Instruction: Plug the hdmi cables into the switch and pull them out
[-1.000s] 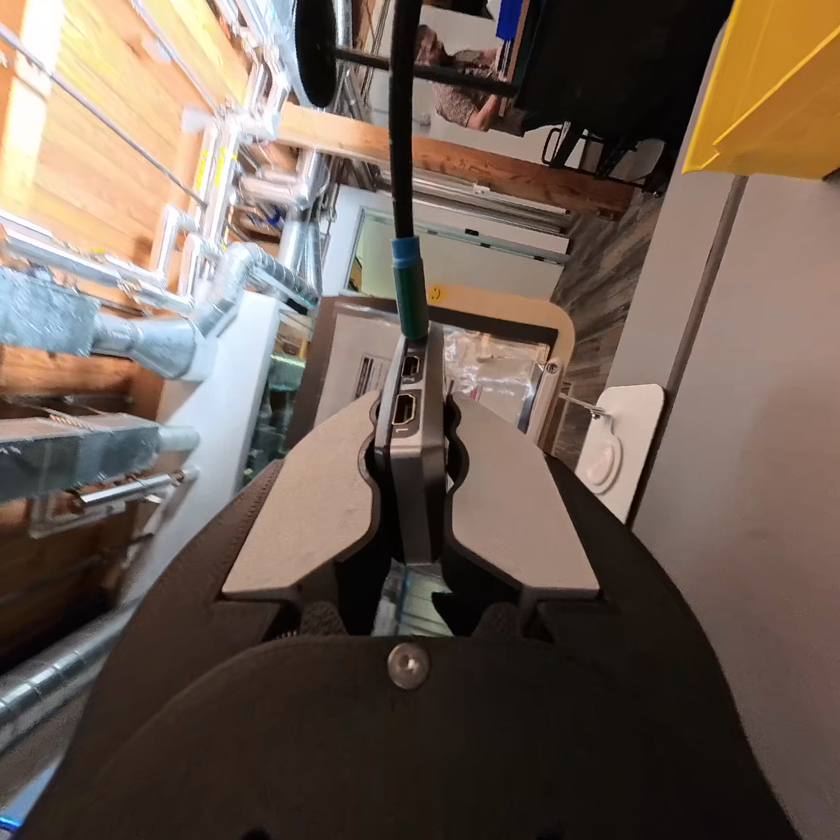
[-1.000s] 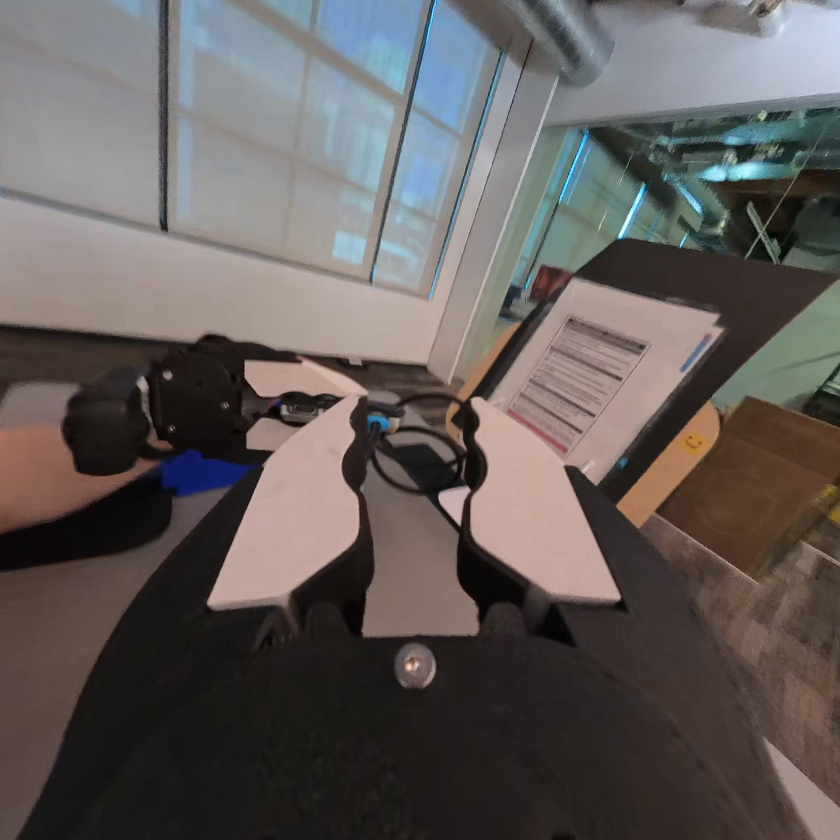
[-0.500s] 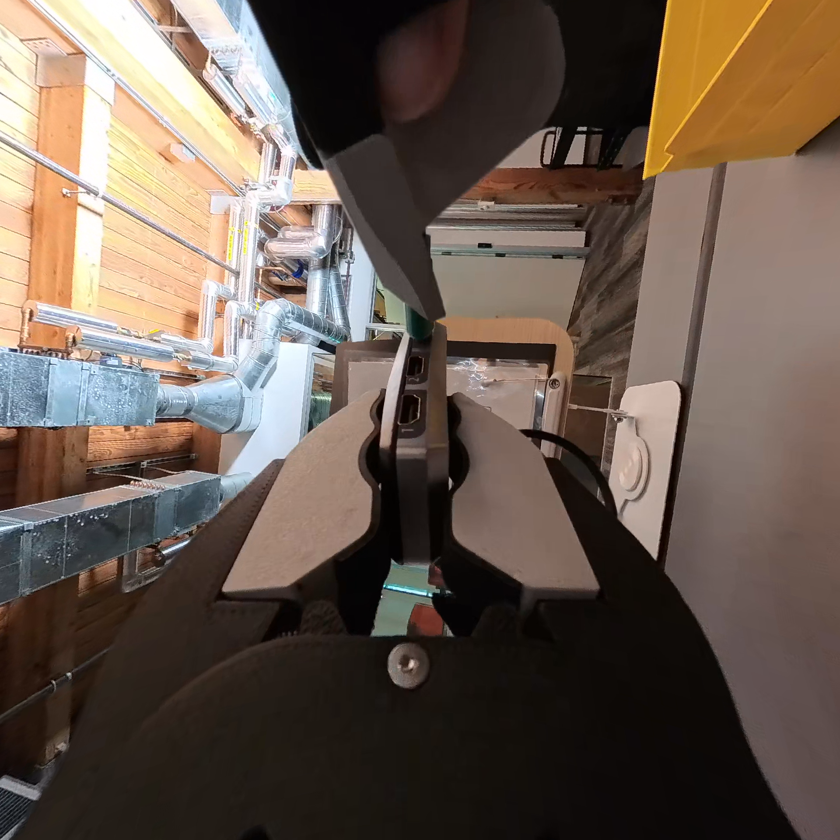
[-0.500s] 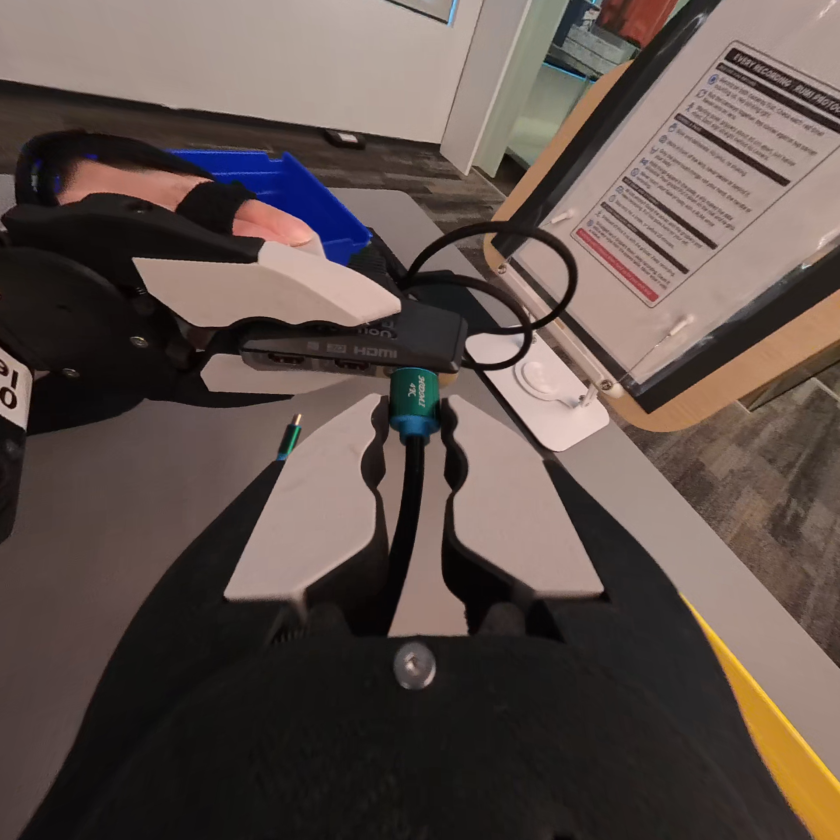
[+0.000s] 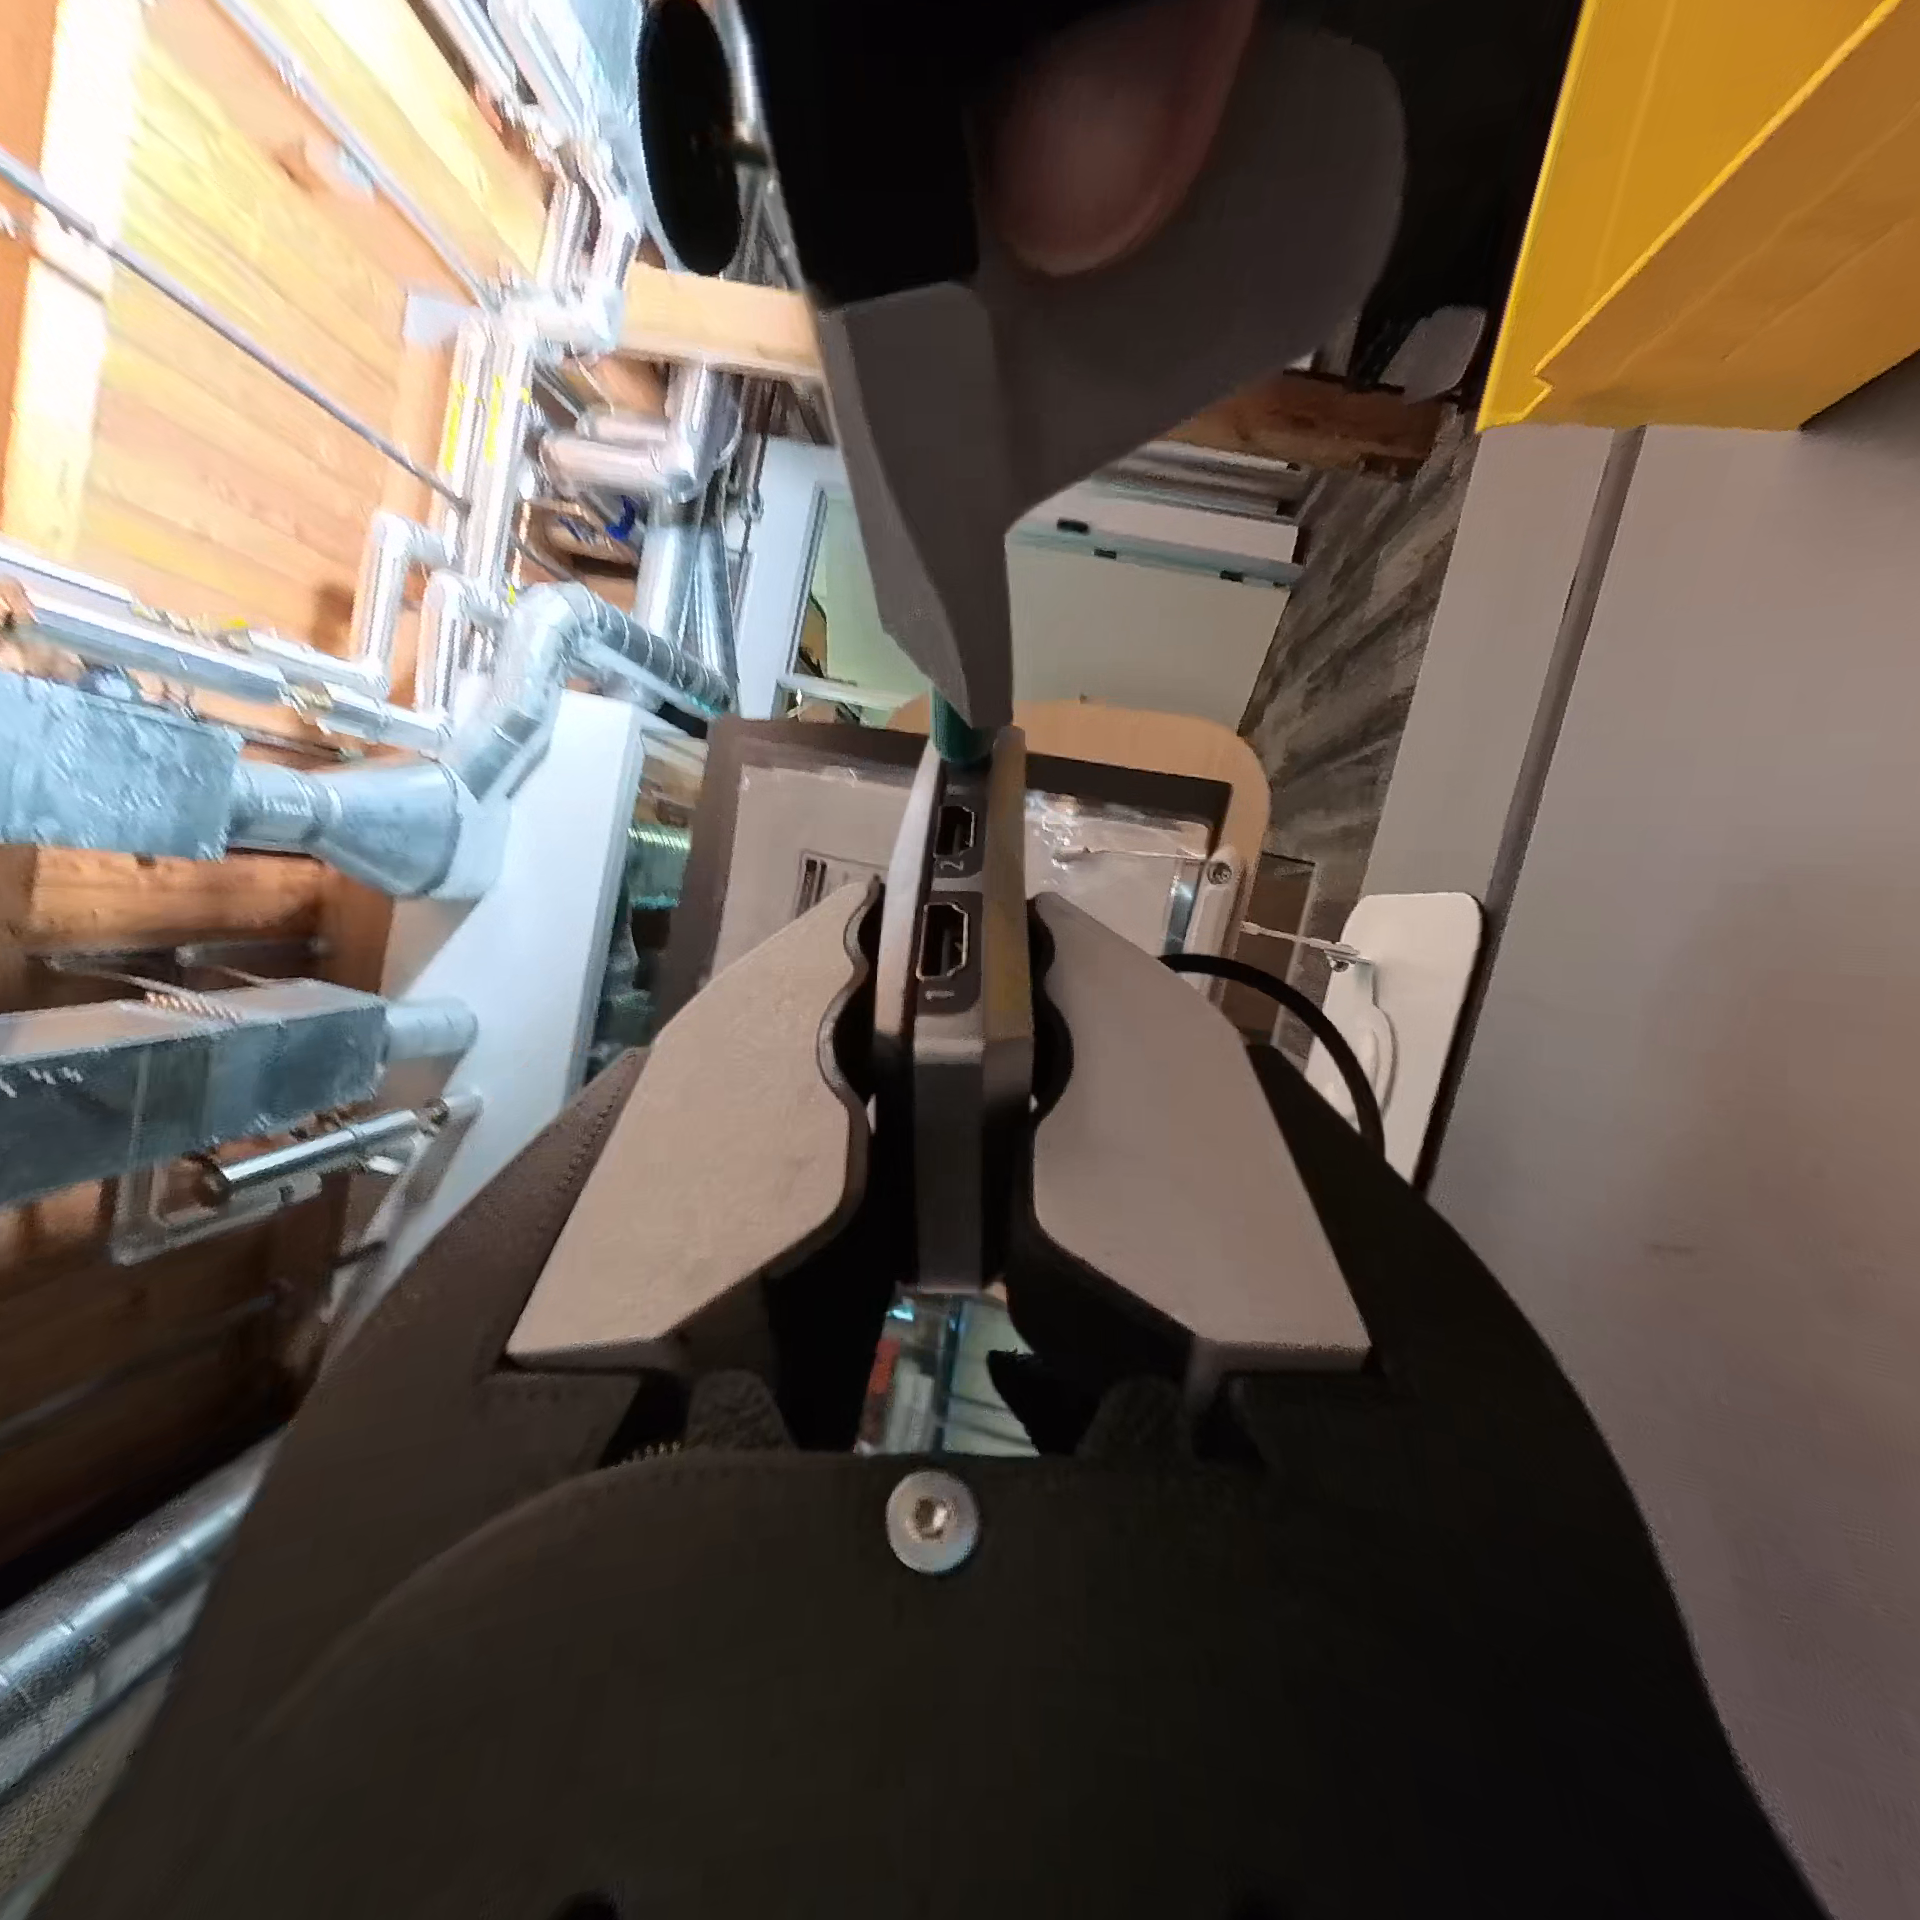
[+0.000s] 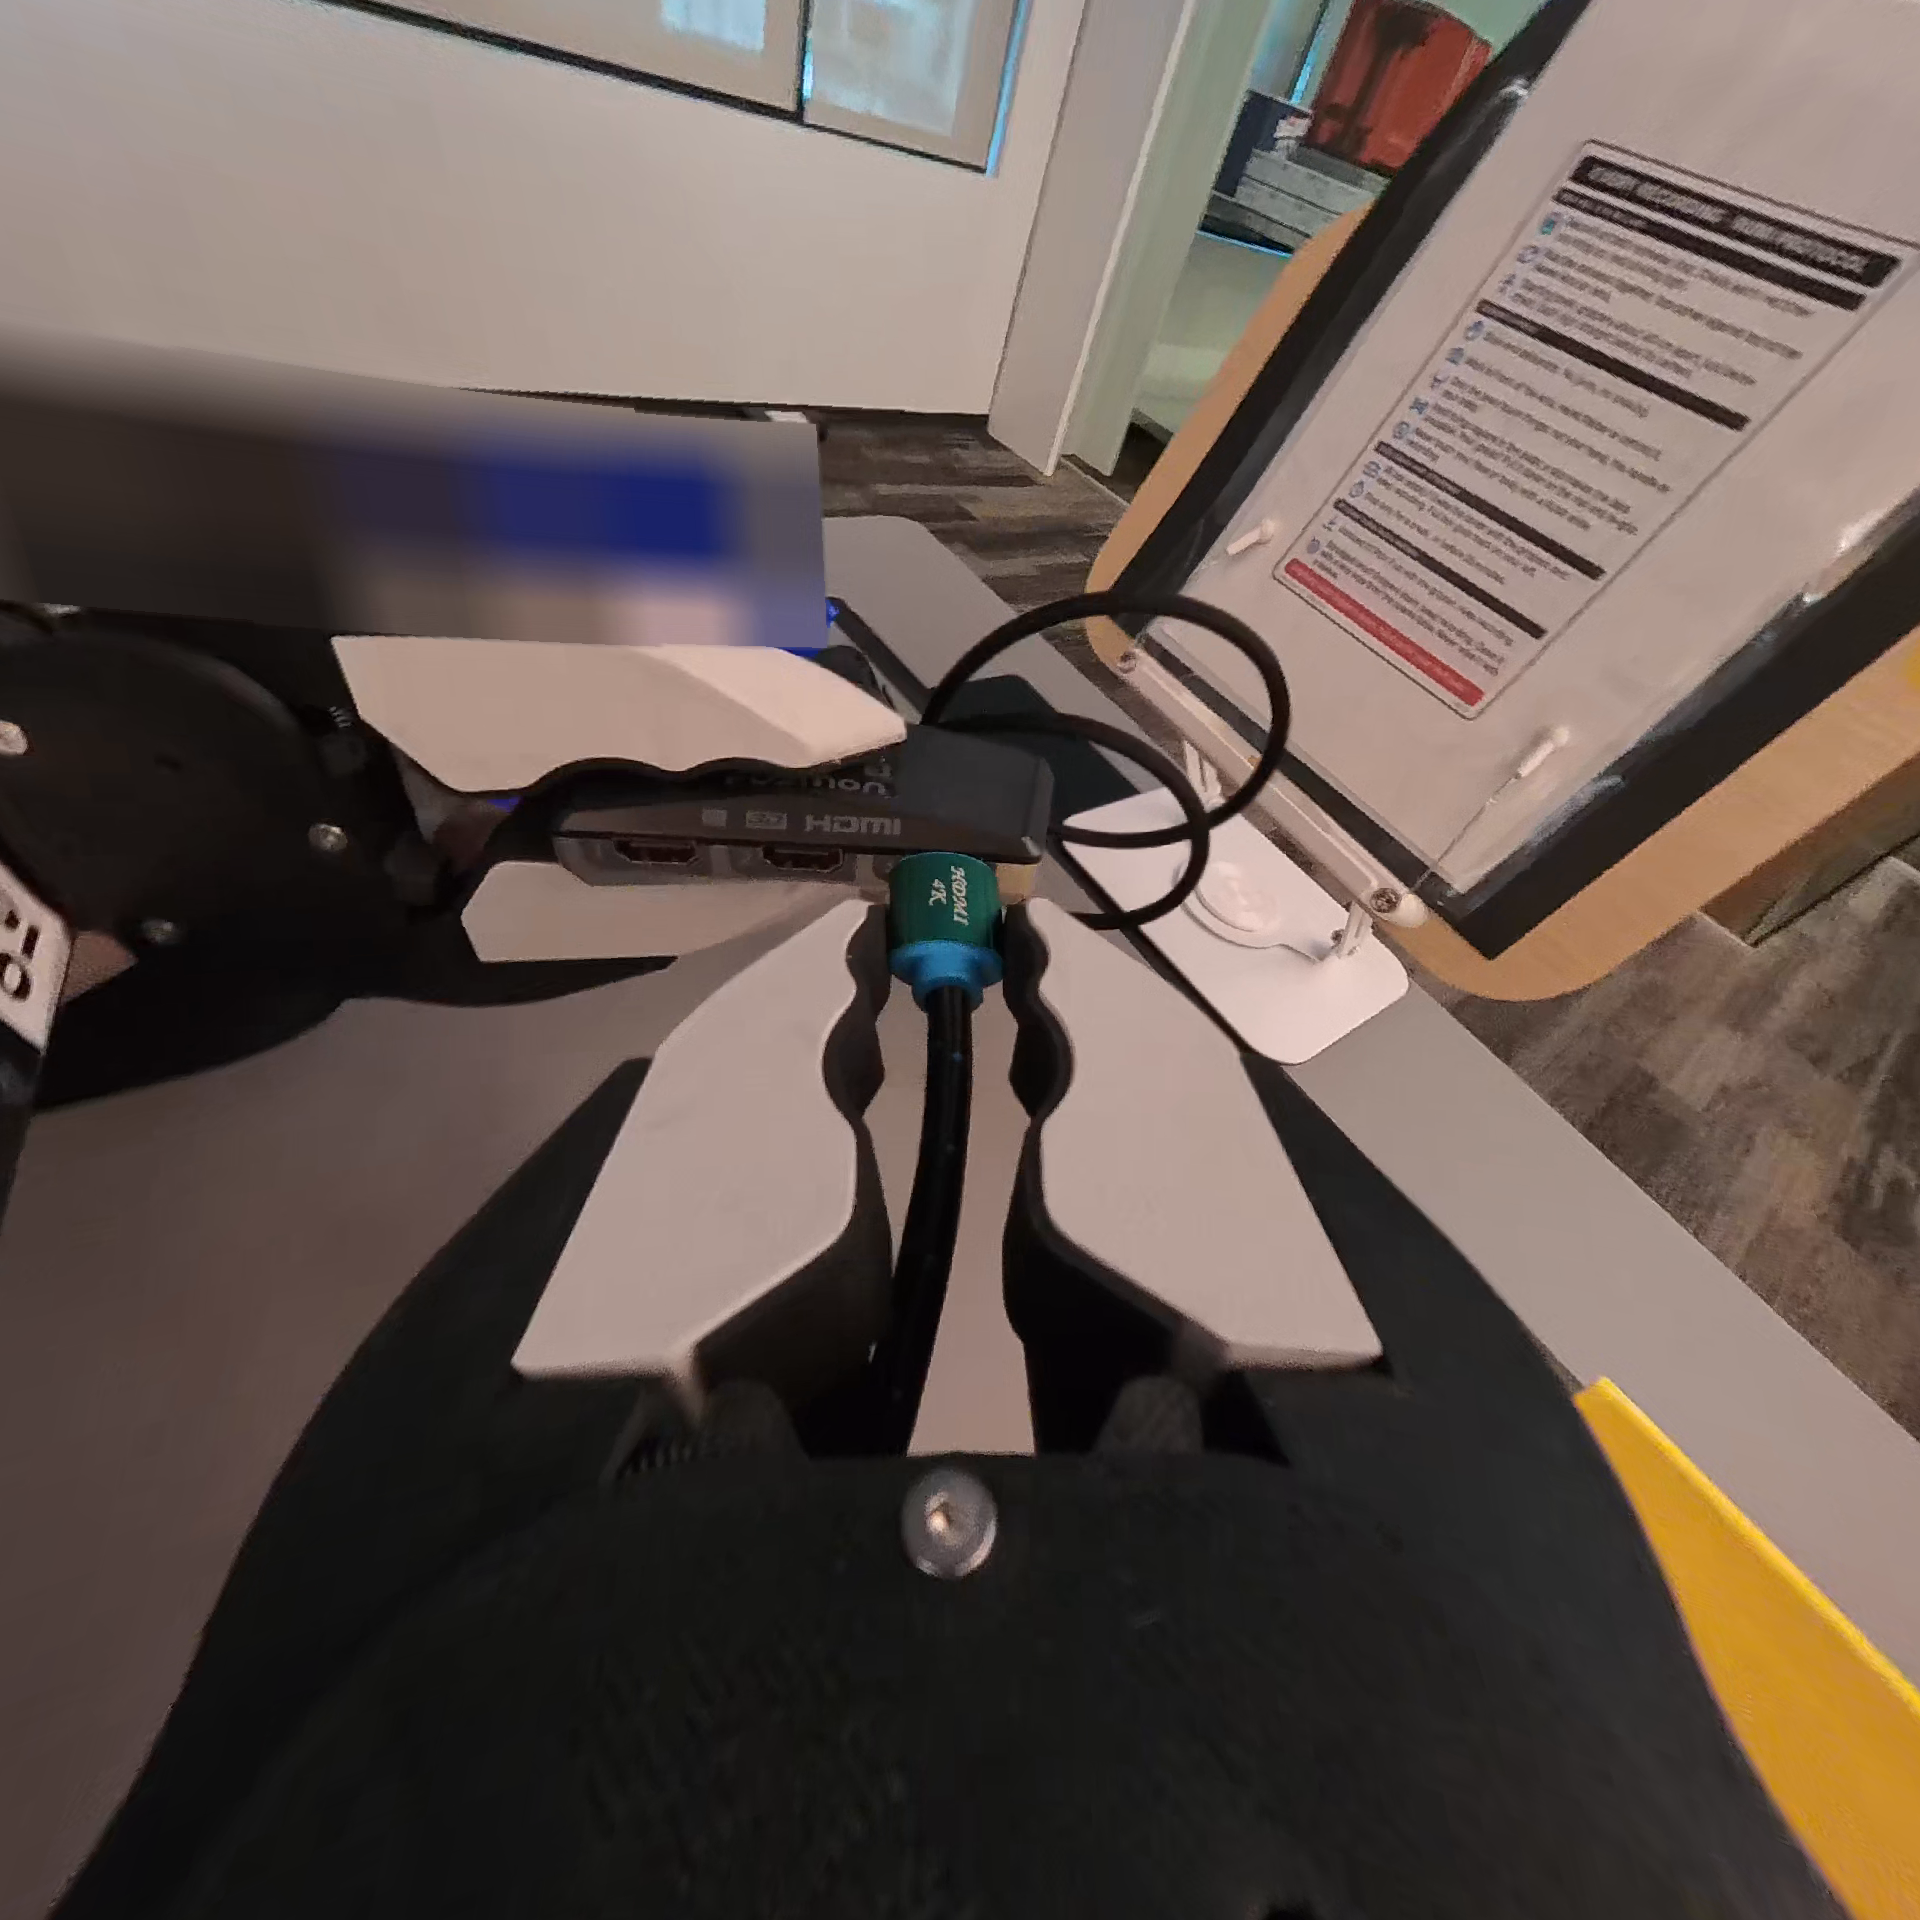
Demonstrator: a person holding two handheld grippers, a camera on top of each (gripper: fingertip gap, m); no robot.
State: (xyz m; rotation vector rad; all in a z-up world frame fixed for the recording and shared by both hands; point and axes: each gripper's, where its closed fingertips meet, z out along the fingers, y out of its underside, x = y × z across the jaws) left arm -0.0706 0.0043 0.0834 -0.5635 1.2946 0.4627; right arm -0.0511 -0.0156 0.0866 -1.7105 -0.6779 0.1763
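My left gripper (image 5: 951, 920) is shut on a dark grey HDMI switch (image 5: 948, 1122) and holds it edge-on above the grey table. Two empty ports (image 5: 943, 940) face the camera. A green HDMI plug (image 6: 943, 899) with a blue collar sits in the switch's (image 6: 810, 821) end port, and its black cable (image 6: 935, 1143) runs back between my right fingers. My right gripper (image 6: 943, 923) is shut on the plug, its fingertips pressed to both sides. In the left wrist view, a right finger (image 5: 935, 499) comes down from above onto the plug (image 5: 961, 740). The left gripper (image 6: 852, 821) shows at the left of the right wrist view.
A framed sign board (image 6: 1558, 468) stands on a white base (image 6: 1288, 977) just beyond the switch. A thin black cable loops (image 6: 1236, 665) from the switch's far end. A yellow bin (image 6: 1766, 1683) is at the near right. The grey table (image 6: 312, 1195) lies below. The grippers are tip to tip, or close to it.
My right gripper swung in from farther off, put its fingers around the green plug and narrowed onto it. My left gripper kept hold of the switch, shifting only slightly.
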